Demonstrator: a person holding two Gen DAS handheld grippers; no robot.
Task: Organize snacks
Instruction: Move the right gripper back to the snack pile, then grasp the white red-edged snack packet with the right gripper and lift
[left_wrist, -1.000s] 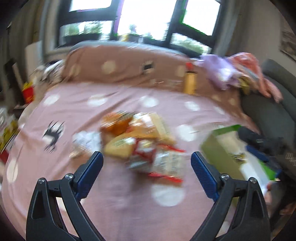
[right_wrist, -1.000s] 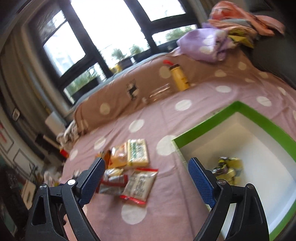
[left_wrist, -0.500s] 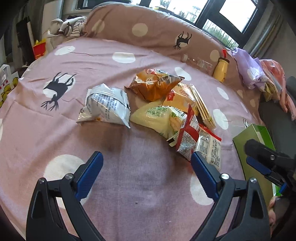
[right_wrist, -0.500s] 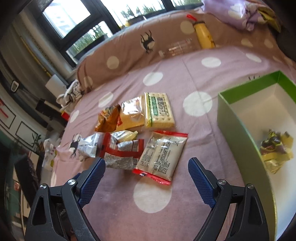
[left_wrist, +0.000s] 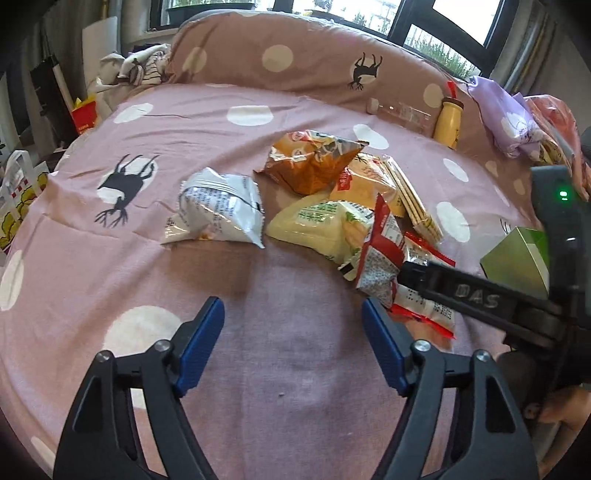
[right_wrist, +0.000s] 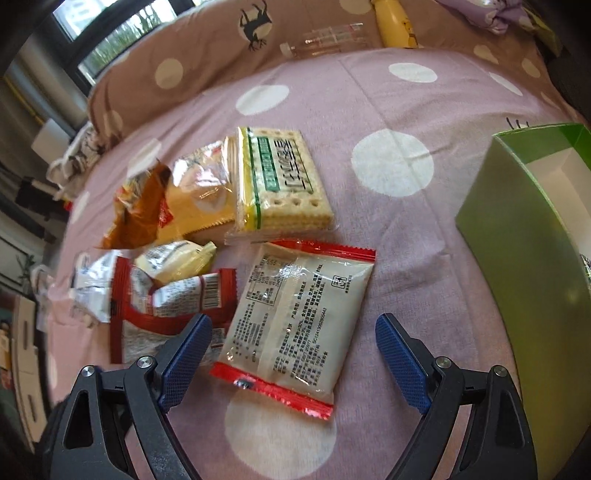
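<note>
Hovering with open jaws straddling the flat packet (right_wrist: 299, 325), the right gripper (right_wrist: 291, 354) risks snagging the red bag (right_wrist: 162, 306) beside its left pad, while the left gripper (left_wrist: 291, 343) is closing on nothing.

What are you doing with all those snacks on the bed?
A person is sorting snacks with tongs in each hand. The right tongs hang open over a flat packet with red ends, not gripping it. The left tongs are closing on nothing above the bedspread. The green box waits beside the pile.
</note>
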